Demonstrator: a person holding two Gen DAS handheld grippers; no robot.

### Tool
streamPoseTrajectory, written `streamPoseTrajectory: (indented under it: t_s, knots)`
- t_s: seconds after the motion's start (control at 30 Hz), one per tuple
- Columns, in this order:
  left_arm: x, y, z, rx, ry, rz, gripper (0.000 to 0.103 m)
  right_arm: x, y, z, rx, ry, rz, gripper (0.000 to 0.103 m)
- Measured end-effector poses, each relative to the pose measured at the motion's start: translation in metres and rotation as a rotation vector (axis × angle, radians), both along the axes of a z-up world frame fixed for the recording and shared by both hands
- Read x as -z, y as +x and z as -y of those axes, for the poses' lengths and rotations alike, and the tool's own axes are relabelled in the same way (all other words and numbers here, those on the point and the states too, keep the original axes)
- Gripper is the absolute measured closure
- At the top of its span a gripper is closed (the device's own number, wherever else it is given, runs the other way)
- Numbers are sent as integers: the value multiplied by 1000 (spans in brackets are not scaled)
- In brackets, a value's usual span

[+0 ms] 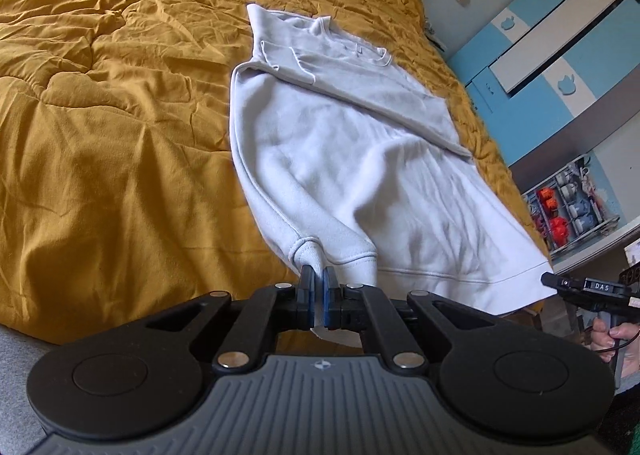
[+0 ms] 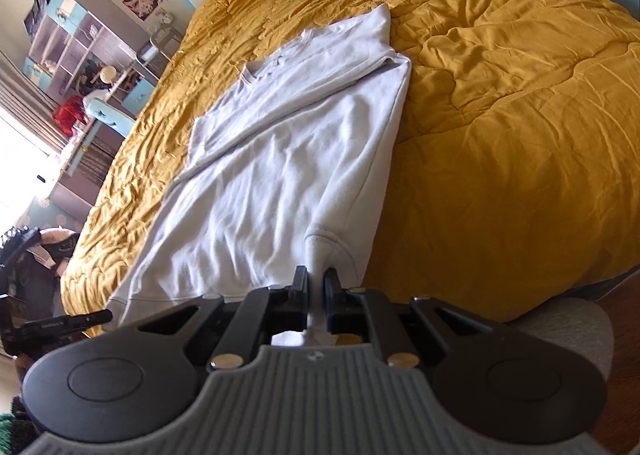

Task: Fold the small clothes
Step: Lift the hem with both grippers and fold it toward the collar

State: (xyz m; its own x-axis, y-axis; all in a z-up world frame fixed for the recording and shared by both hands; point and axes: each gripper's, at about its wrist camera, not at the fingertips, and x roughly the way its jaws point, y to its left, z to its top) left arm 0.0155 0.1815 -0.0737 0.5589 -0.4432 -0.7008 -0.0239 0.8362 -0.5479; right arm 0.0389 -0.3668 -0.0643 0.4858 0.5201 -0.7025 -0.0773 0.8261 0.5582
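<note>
White sweatshirt (image 1: 360, 159) lies spread lengthwise on the mustard bedspread (image 1: 100, 115), collar at the far end, one sleeve folded across the chest. Left tongs (image 1: 319, 279) closed tight on a bunched cuff at the near hem. Right tongs (image 2: 316, 281) likewise pinch a cuff, probably the same one; overlap hides which.

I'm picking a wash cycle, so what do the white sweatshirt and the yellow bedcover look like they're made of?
White sweatshirt: probably cotton fleece knit, matte, with ribbed cuffs and soft thick folds. Yellow bedcover: likely a thin woven, padded quilt, slightly sheeny, with crinkles and puffy stitched sections.
</note>
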Motion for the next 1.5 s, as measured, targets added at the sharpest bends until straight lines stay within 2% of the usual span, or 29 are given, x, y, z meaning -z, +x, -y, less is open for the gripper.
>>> streamPoseTrajectory:
  t_s: [0.1, 0.23, 0.43, 0.67, 1.0, 1.27, 1.5]
  knots:
    - [-5, 0, -1, -55, -22, 79, 100, -5, 1, 4, 22, 70, 34, 101]
    - [-20, -2, 16, -86, 67, 235, 100, -20, 2, 4, 60, 115, 133, 101]
    - [-33, 4, 33, -151, 113, 354, 100, -37, 10, -4, 68, 100, 260, 101]
    - [-52, 23, 34, -182, 138, 392, 100, -53, 32, -11, 92, 72, 337, 102]
    - [-79, 74, 31, -225, 177, 458, 100, -81, 91, -20, 167, 105, 445, 101]
    - [-87, 126, 31, -252, 225, 489, 100, -90, 153, -30, 218, 89, 453, 101]
    - [-77, 183, 26, -300, 241, 487, 100, -82, 221, -37, 274, 68, 420, 102]
